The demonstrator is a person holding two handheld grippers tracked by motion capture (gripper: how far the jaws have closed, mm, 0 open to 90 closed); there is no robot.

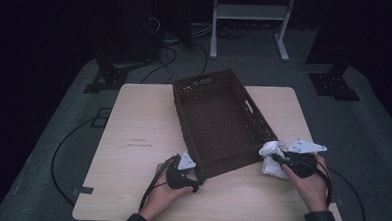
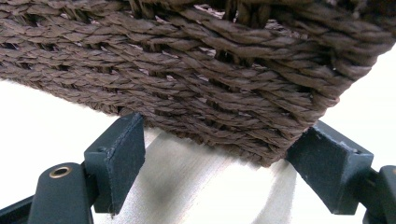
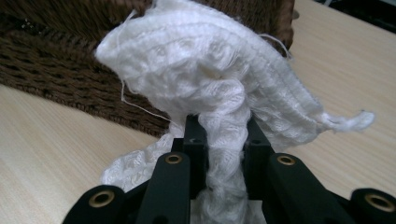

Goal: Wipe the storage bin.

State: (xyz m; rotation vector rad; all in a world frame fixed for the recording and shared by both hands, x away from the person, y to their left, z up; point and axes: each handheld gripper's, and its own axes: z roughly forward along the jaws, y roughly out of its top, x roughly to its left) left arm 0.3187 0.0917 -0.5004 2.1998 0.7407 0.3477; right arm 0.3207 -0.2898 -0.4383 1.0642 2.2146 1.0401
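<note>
Left claw (image 1: 197,183) jaws spread; right claw (image 1: 274,156) clamped.

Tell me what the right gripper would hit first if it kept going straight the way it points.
Most likely the basket. The right gripper is shut on a white cloth, and the basket's woven side stands right behind the cloth, so the cloth would be pressed against it first. How wide the gap is, I can't tell.

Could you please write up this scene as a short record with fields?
Surface: wooden table
Container: brown woven basket, nothing visible inside
Item in hand: white knitted cloth, beside the basket's near right corner
Right gripper: shut on the cloth, bunched between the jaws
Left gripper: jaws wide, straddling the basket's near corner; contact unclear
Cloth status: not yet in the basket
</note>
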